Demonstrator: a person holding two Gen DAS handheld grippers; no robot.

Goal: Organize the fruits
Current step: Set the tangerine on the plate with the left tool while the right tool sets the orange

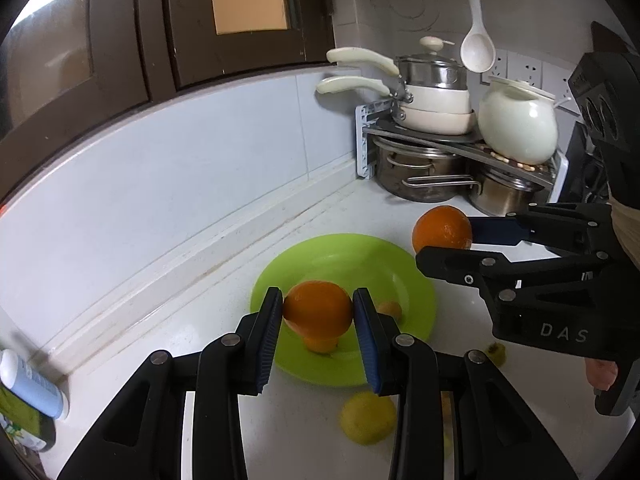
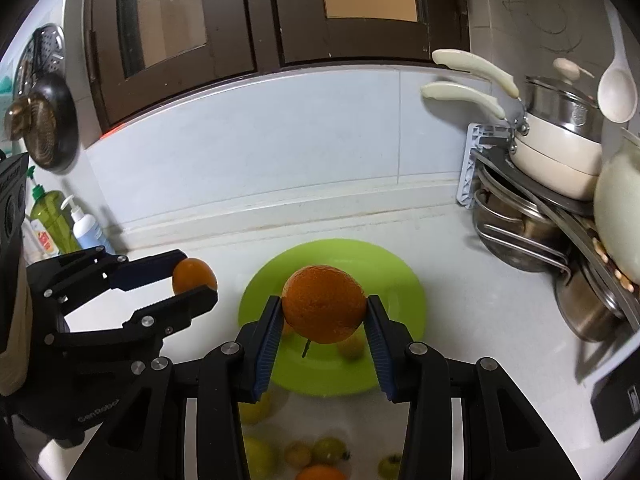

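Note:
My left gripper [image 1: 317, 312] is shut on an orange [image 1: 318, 308] and holds it above the lime-green plate [image 1: 360, 256]. It also shows in the right wrist view [image 2: 196, 278] at the left, holding that orange [image 2: 195, 274]. My right gripper [image 2: 323, 312] is shut on a second orange [image 2: 323, 303] above the green plate [image 2: 396, 280]. It shows in the left wrist view [image 1: 444, 240] at the right with its orange [image 1: 442, 229]. Small yellow fruits [image 1: 390, 310] lie on the plate. A yellow fruit [image 1: 368, 418] and several small fruits [image 2: 328, 450] lie on the counter in front of the plate.
A corner rack with stacked pots and pans [image 1: 432, 108] and a white jar [image 1: 518, 120] stands at the back right. Bottles [image 2: 86, 226] stand at the left by the wall. A white counter [image 1: 200, 320] runs along a tiled backsplash. A dark box [image 2: 616, 400] sits at the right.

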